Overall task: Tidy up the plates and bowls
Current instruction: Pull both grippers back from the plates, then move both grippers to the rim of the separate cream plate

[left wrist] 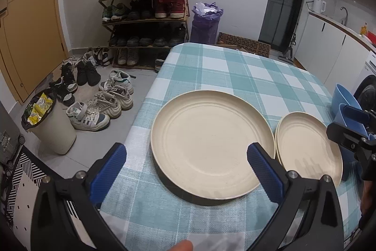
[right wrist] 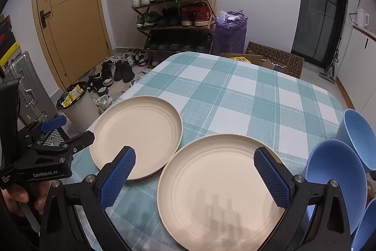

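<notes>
**Two plates, three bowls, two empty claws**

Two cream plates lie flat on the checked table (left wrist: 211, 67). In the left wrist view the big plate (left wrist: 212, 145) fills the middle of the frame. The small plate (left wrist: 309, 147) lies just to its right, very near it; I cannot tell if the rims touch. In the right wrist view the same two sit the other way round in size: the plate in the lower middle (right wrist: 223, 187) looks bigger and the one at middle left (right wrist: 136, 135) looks smaller.

Three blue bowls (right wrist: 336, 180) crowd the right edge of the right wrist view, one behind the other and tipped on their sides. One shows at the right edge of the left wrist view too.

The left claw (left wrist: 185, 157) is spread as wide as it goes and holds nothing. Its right pad hangs over the big plate's rim. The right claw (right wrist: 193, 162) is wide open too and holds nothing. It hangs over the near plate.

A bin (left wrist: 50, 124) and shoes (left wrist: 98, 109) sit on the floor at left.
</notes>
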The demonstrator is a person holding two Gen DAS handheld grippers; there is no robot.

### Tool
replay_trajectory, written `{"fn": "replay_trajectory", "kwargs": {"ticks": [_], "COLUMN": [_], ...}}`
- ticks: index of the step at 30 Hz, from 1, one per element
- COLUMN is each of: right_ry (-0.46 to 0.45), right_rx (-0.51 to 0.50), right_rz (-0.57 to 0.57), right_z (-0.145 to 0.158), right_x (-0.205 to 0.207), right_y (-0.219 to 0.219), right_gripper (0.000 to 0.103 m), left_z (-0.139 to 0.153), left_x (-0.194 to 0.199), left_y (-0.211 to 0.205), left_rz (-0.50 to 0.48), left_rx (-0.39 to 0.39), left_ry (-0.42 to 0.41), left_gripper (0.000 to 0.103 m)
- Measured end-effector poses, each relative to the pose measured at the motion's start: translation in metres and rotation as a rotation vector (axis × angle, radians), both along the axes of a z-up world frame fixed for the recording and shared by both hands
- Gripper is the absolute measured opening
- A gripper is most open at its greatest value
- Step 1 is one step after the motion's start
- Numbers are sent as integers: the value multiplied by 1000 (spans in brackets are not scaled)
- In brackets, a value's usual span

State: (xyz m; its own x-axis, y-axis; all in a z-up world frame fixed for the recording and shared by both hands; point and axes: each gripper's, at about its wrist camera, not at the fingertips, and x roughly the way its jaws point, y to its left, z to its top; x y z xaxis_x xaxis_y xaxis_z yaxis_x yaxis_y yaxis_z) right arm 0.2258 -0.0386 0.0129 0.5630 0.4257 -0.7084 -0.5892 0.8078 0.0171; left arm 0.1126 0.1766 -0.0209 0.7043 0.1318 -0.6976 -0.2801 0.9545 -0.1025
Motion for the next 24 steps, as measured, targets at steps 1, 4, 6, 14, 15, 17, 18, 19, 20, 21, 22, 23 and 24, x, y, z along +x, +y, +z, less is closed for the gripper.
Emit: {"fn": "replay_trajectory", "kwargs": {"ticks": [1,4,6,14,15,17,18,19,20,21,22,23,24], "right_ry": [2,6,13,37,43,50,52,52,52,53,57,63,67], "right_rx": [0,-4,-7,-30,-34,-40,-46,-54,-60,-69,-77,-85,-88], "right_rz": [5,16,23,31,28,31,35,41,44,51,55,61,66], "right_z": [0,-1,-3,-17,-20,-24,-26,-29,-30,-33,-35,-38,-40], "right_x": [1,5,8,20,23,26,27,28,30,31,31,33,34], "right_y": [3,12,18,36,38,42,44,47,49,52,54,57,59], "right_gripper": [102,102,102,102,102,102,102,102,102,102,102,102,102], "left_z": [-1,-2,-3,-14,-16,-19,-21,-23,-24,-26,-28,-29,-31], "left_x": [-1,0,1,5,5,6,7,7,8,10,11,11,12], "left_y": [1,4,7,20,22,25,27,28,29,31,32,32,33], "left_rz": [3,10,21,50,52,55,59,63,64,66,70,71,70], "left_rx": [0,1,10,-4,-5,-4,-3,-4,-5,-7,-10,-12,-16], "left_ry": [-1,2,2,25,28,36,40,43,47,51,56,59,62], "left_gripper": [103,103,103,103,103,103,103,103,103,103,103,103,103]}}
